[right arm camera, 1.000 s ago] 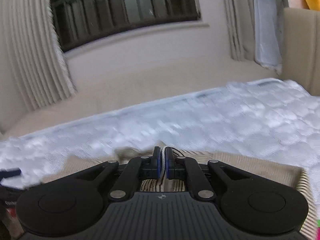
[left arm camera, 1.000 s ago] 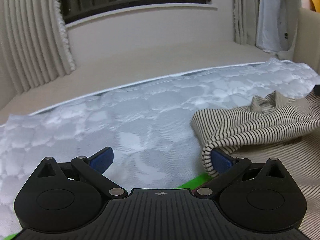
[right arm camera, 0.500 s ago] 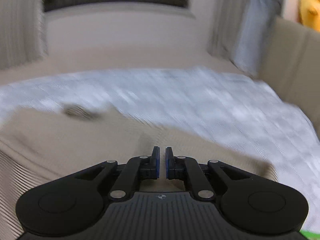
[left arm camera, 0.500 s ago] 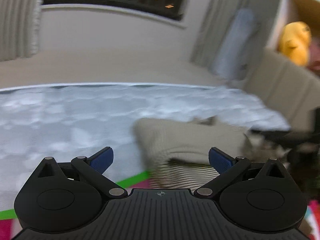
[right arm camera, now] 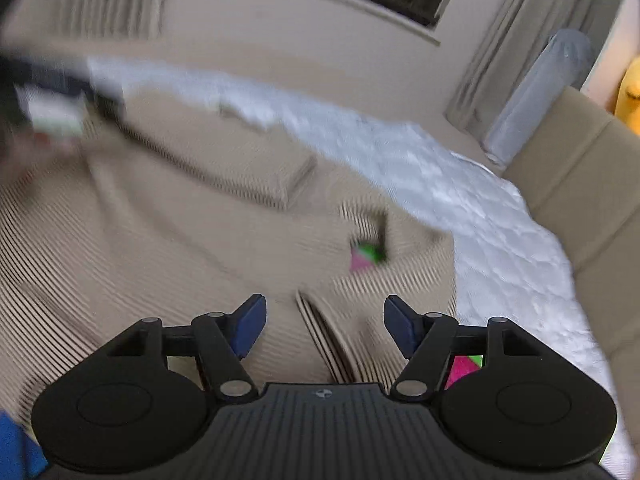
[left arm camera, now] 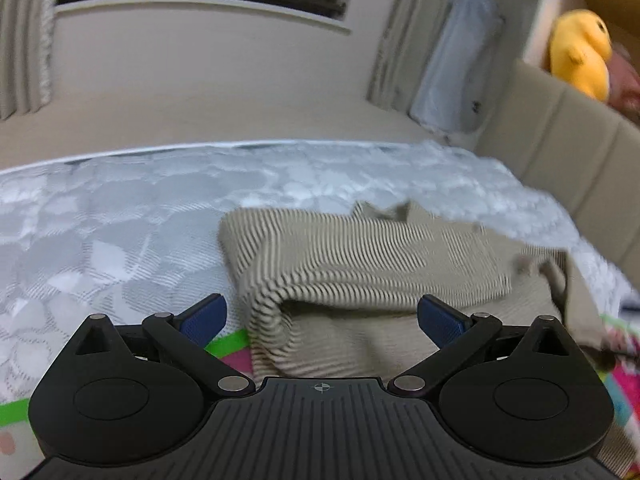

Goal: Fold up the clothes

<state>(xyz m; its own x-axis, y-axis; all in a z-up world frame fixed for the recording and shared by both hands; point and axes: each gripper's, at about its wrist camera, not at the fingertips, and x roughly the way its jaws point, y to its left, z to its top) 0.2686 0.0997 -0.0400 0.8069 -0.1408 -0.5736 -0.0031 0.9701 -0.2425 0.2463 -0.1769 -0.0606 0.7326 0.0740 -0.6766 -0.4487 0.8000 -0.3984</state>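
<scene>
We're hovering the left tool (left arm camera: 320, 316) spread wide and empty, just in front of the striped shirt's (left arm camera: 360, 264) folded left edge. The right tool (right arm camera: 324, 324) is gaping wide too, over its blurry right side. The shirt's lying on the white quilted mattress (left arm camera: 120, 220), with plenty of bare mattress left of it. Beige headboard (left arm camera: 568, 152) and yellow plush (left arm camera: 580, 52) are sitting on the right.

Quilted bed (left arm camera: 120, 216); striped garment (left arm camera: 360, 256) lying on it.

bare mattress (left arm camera: 120, 220) lay open left of the striped garment (left arm camera: 360, 260) | padded headboard (left arm camera: 568, 152) (beige) walled the right | folded sleeve (right arm camera: 240, 172) ridged the cloth ahead
</scene>
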